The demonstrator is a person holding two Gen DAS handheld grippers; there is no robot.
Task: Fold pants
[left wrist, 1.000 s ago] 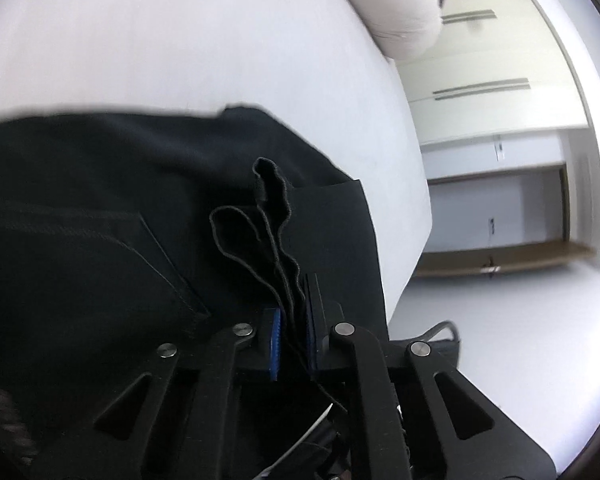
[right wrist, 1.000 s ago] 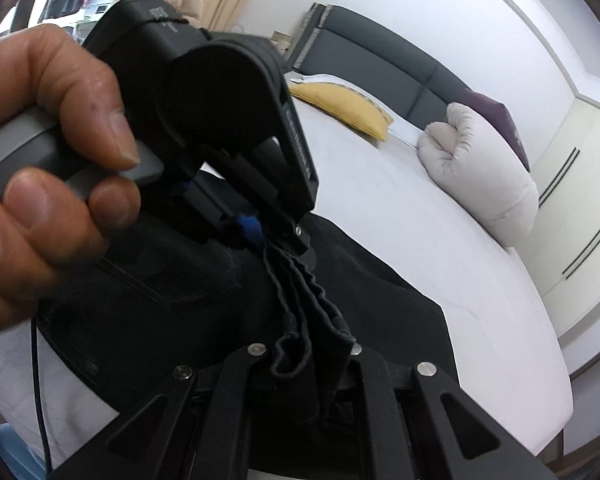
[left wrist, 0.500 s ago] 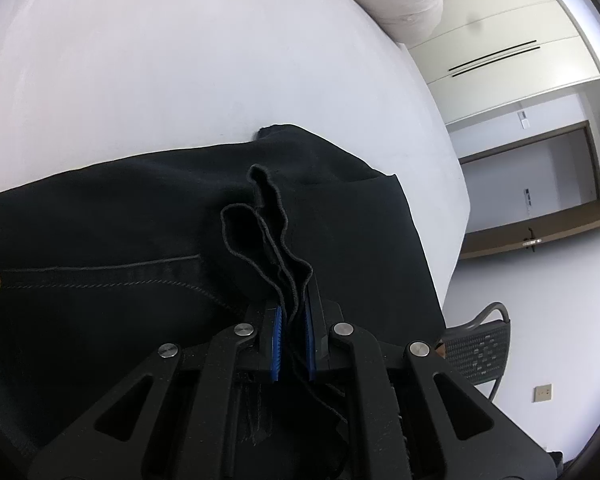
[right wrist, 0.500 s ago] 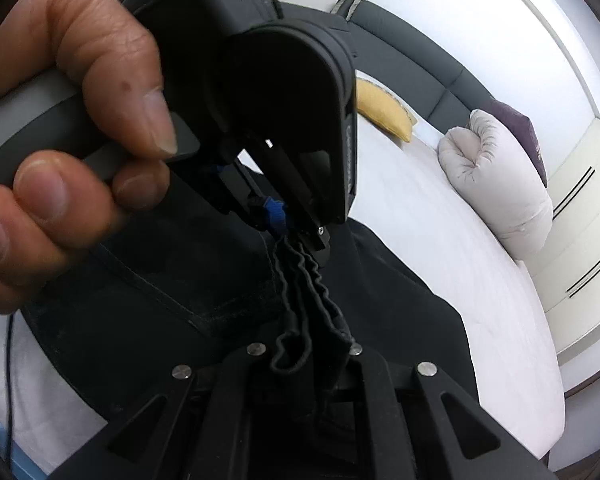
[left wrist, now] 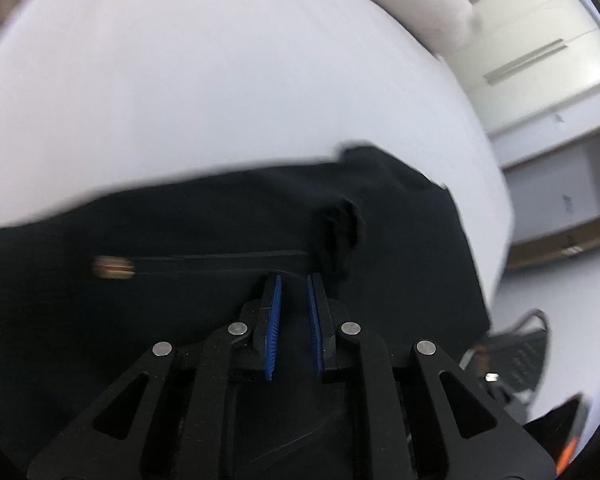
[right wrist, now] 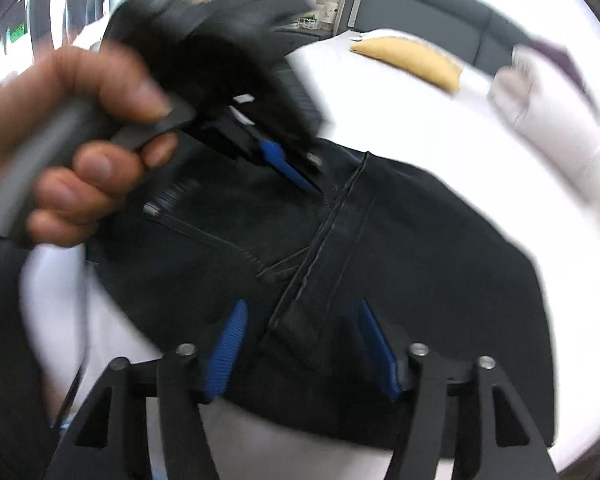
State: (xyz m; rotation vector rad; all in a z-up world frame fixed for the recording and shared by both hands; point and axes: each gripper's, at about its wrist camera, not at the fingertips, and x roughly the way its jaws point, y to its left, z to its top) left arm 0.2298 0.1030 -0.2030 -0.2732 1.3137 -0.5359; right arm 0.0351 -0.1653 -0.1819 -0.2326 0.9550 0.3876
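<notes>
Black pants point(right wrist: 380, 248) are lying folded on the white bed point(left wrist: 220, 100). Right tool point(right wrist: 300, 344) is opening wide, pads straddling the seam without pressing it. Left tool point(left wrist: 293, 312) is opening slightly (narrow gap, nothing pinched), hovering over the fabric.

A yellow pillow point(right wrist: 410, 62) is laid near the bed's point(right wrist: 440, 136) head edge, against a dark headboard point(right wrist: 428, 20). A pale cushion point(right wrist: 548, 120) is seen towards the right edge, with wardrobe doors point(left wrist: 540, 52) beyond.
</notes>
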